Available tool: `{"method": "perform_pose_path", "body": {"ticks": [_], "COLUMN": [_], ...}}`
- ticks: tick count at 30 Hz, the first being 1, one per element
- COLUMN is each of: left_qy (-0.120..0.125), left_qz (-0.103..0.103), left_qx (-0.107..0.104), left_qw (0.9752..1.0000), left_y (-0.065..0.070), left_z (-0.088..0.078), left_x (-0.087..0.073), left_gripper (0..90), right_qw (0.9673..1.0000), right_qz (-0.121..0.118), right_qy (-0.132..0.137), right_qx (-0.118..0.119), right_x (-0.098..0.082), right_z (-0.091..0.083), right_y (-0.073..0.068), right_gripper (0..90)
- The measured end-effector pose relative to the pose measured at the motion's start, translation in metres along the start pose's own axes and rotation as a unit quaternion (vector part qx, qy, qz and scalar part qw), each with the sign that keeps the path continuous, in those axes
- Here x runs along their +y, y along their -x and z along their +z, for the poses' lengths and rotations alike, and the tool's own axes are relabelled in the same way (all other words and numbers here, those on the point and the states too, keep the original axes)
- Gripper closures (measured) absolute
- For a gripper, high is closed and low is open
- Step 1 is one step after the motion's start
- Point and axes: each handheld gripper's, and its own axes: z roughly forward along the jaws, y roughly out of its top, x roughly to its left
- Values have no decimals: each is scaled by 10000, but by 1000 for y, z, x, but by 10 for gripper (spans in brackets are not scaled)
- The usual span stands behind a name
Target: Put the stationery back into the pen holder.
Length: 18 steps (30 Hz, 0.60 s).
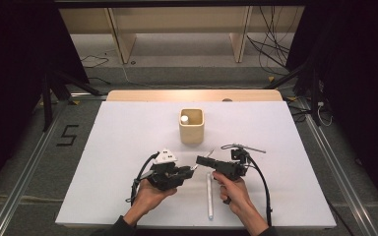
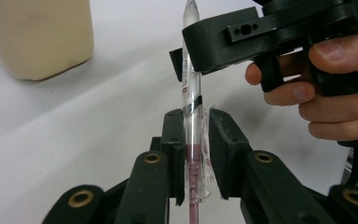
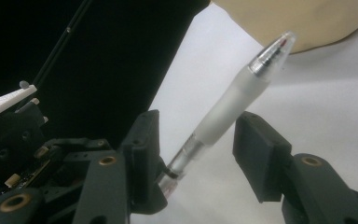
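2 grippers | left gripper point(image 2: 196, 140) clamps pen point(image 2: 190, 93) (clear barrel) | right gripper point(image 3: 200, 140) wide open around it

Cup point(image 1: 192, 129) behind both grippers (pen point(image 1: 209, 194) lies nearer).

Clear plastic pen point(image 2: 190, 100): upper barrel hidden behind right gripper's black body point(image 2: 261, 35); printed label too small to read. Beige square cup point(image 2: 39, 35): cropped by frame edge, blurred.
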Motion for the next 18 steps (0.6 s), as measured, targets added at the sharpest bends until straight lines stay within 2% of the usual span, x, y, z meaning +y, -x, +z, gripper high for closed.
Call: {"method": "perform_pose_path", "body": {"ticks": [7,18], "left_qy": [28,114], "left_qz": [-34,-27], "left_qx": [-20,-115], "left_qw": [10000,9999], "left_y": [1,1], "left_z": [0,-1], "left_x": [-1,-2], "left_gripper": [762,761], "right_qw": [10000,10000], "right_qz": [33,13], "right_qy": [9,69], "right_qx": [80,42], "right_x": [-1,-1], "right_z": [0,-1], "right_y": [0,0], "right_gripper": [578,678]}}
